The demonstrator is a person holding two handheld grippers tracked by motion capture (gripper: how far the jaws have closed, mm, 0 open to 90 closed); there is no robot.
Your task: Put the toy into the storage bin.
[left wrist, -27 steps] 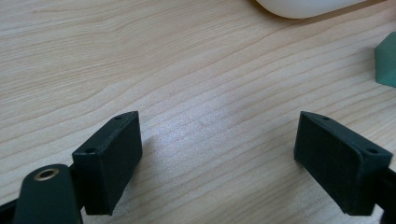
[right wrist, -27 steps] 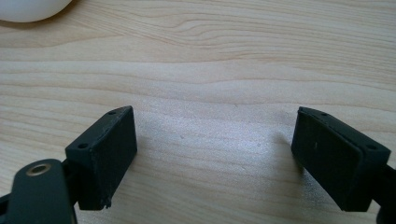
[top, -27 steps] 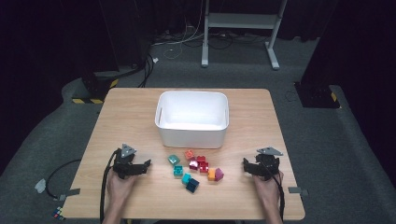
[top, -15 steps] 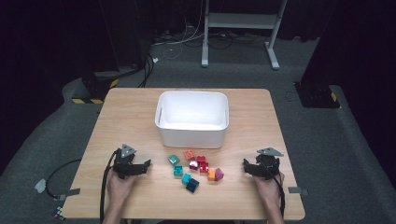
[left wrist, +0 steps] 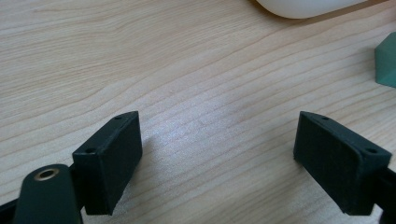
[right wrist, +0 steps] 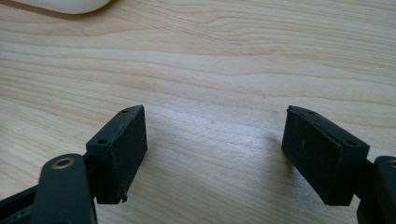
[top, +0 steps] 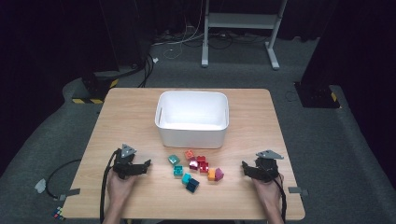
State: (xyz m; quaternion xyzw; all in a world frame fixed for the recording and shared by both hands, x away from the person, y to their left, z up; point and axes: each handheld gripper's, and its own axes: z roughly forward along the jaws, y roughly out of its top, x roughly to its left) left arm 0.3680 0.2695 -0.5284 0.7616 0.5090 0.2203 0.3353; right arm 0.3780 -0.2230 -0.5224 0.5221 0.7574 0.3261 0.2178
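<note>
A white bin [top: 192, 119] stands at the middle of the wooden table [top: 130, 107]. Just in front of it lie several small coloured blocks [top: 196, 168]: teal, orange, red, magenta and dark blue. My left gripper [top: 140, 167] rests on the table to the left of the blocks, open, with bare wood between its pads [left wrist: 112, 158]. My right gripper [top: 246, 169] rests to the right of the blocks, also open and with nothing between its pads [right wrist: 122, 149]. A teal block's edge [left wrist: 386, 60] and the bin's corner [left wrist: 303, 5] appear in the left gripper view.
Cables trail from both grippers off the table's front edge. On the floor lie a small cube puzzle [top: 58, 214] at the lower left, a stand with metal legs [top: 238, 28] behind the table, and dark equipment at both sides.
</note>
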